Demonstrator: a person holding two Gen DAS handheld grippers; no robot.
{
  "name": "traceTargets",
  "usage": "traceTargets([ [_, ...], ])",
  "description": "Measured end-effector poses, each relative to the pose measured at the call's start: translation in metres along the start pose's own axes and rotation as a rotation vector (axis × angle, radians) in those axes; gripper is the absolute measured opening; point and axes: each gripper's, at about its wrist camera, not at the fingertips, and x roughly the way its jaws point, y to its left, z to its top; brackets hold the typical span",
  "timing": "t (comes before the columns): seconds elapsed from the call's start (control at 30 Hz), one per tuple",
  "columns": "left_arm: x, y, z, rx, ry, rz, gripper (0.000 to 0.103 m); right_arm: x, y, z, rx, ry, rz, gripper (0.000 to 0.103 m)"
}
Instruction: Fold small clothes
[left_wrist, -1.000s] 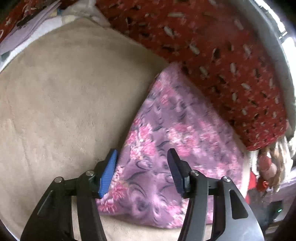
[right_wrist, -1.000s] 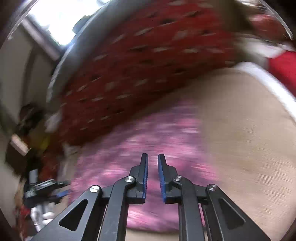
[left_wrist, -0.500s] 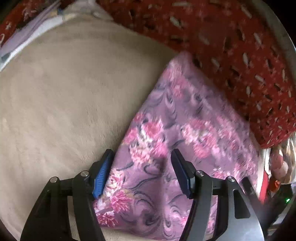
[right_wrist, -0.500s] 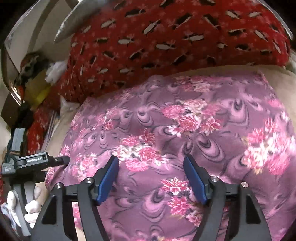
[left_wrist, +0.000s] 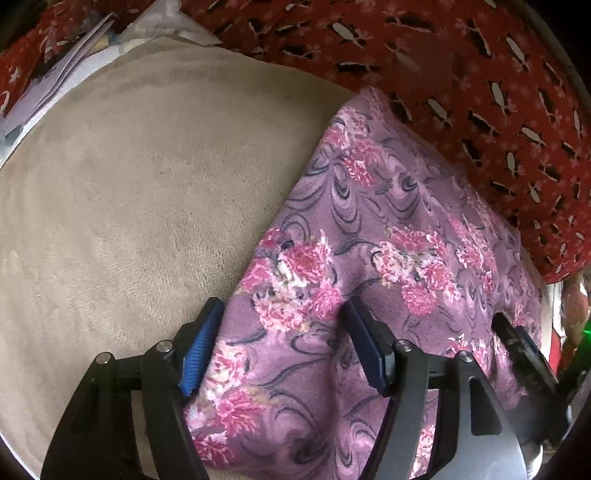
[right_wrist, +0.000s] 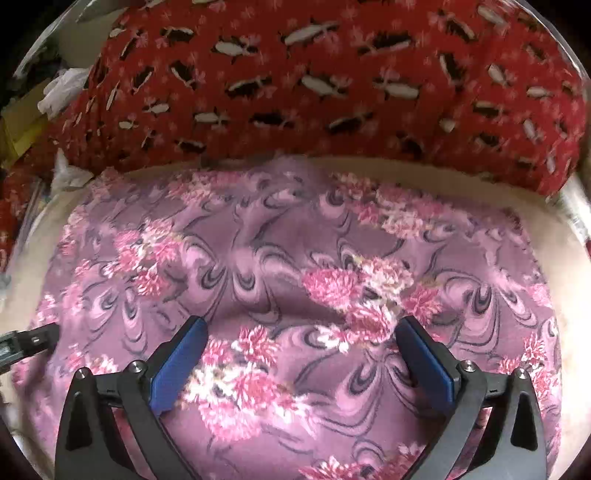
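Note:
A purple cloth with pink flowers (left_wrist: 388, 236) lies flat on a beige plush surface (left_wrist: 129, 184). My left gripper (left_wrist: 280, 332) is open and low over the cloth's left edge, one finger beside the edge and one over the fabric. In the right wrist view the same cloth (right_wrist: 295, 266) fills the middle. My right gripper (right_wrist: 299, 350) is wide open, close above the cloth, holding nothing. The right gripper's fingers (left_wrist: 524, 350) show at the lower right of the left wrist view. The left gripper's tip (right_wrist: 26, 341) shows at the left edge of the right wrist view.
A red patterned fabric (right_wrist: 314, 85) runs along the far side of the cloth, also in the left wrist view (left_wrist: 461, 74). White papers (left_wrist: 55, 74) lie at the far left. Clutter (right_wrist: 55, 92) sits at the upper left of the right wrist view.
My right gripper has opened from nearly shut to wide open and come down close over the cloth. My left gripper has moved lower and closer onto the cloth's left edge, staying open.

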Motion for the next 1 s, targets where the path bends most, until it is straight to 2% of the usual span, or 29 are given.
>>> traceTargets([
  [0.03, 0.000, 0.001, 0.001, 0.000, 0.000, -0.002, 0.067, -0.006, -0.006, 0.003, 0.026, -0.017, -0.006, 0.090],
  [0.07, 0.001, 0.000, 0.000, 0.001, 0.000, -0.001, 0.067, -0.017, -0.016, 0.001, 0.065, -0.060, -0.035, 0.087],
  [0.17, 0.003, -0.001, 0.001, 0.002, -0.004, 0.005, 0.067, -0.040, -0.044, -0.011, 0.134, -0.159, -0.118, 0.089],
  [0.23, 0.003, -0.001, 0.001, 0.002, -0.007, 0.008, 0.067, -0.033, -0.069, -0.025, 0.189, -0.124, -0.170, 0.090],
  [0.27, 0.002, -0.001, 0.000, 0.001, -0.008, 0.010, 0.068, -0.018, -0.081, -0.033, 0.204, -0.045, -0.188, 0.091],
  [0.3, 0.002, -0.001, 0.000, 0.002, -0.010, 0.016, 0.068, -0.015, -0.084, -0.037, 0.188, -0.041, -0.174, 0.093],
  [0.33, 0.000, -0.002, -0.001, 0.004, -0.013, 0.021, 0.068, -0.021, -0.083, -0.040, 0.153, -0.085, -0.159, 0.093],
  [0.4, 0.001, -0.003, -0.002, 0.009, -0.019, 0.032, 0.069, -0.028, -0.079, -0.039, 0.128, -0.073, -0.174, 0.090],
  [0.47, -0.001, -0.004, -0.002, 0.003, -0.020, 0.032, 0.069, -0.046, -0.081, -0.045, 0.153, -0.144, -0.134, 0.088],
  [0.53, -0.003, -0.003, -0.002, -0.011, -0.022, 0.022, 0.069, -0.062, -0.097, -0.055, 0.208, -0.206, -0.119, 0.090],
  [0.57, -0.004, -0.003, -0.001, -0.012, -0.020, 0.019, 0.069, -0.060, -0.105, -0.056, 0.241, -0.203, -0.124, 0.090],
  [0.63, -0.011, -0.003, -0.001, -0.011, -0.020, -0.001, 0.069, -0.033, -0.126, -0.065, 0.313, -0.082, -0.117, 0.091],
  [0.7, -0.024, -0.001, 0.004, -0.015, -0.039, -0.048, 0.068, -0.038, -0.140, -0.065, 0.372, -0.127, -0.041, 0.092],
  [0.8, -0.046, -0.008, 0.020, -0.007, -0.102, -0.110, 0.069, -0.051, -0.159, -0.044, 0.447, -0.173, 0.030, 0.089],
  [0.9, -0.039, -0.031, 0.043, 0.029, -0.062, -0.176, 0.069, -0.042, -0.180, -0.015, 0.517, -0.203, 0.054, 0.090],
  [0.93, -0.030, -0.043, 0.049, 0.055, -0.036, -0.185, 0.069, -0.030, -0.185, -0.005, 0.534, -0.167, 0.073, 0.088],
  [1.0, -0.013, -0.064, 0.057, 0.110, -0.012, -0.157, 0.069, -0.013, -0.192, 0.003, 0.570, -0.130, 0.110, 0.072],
])
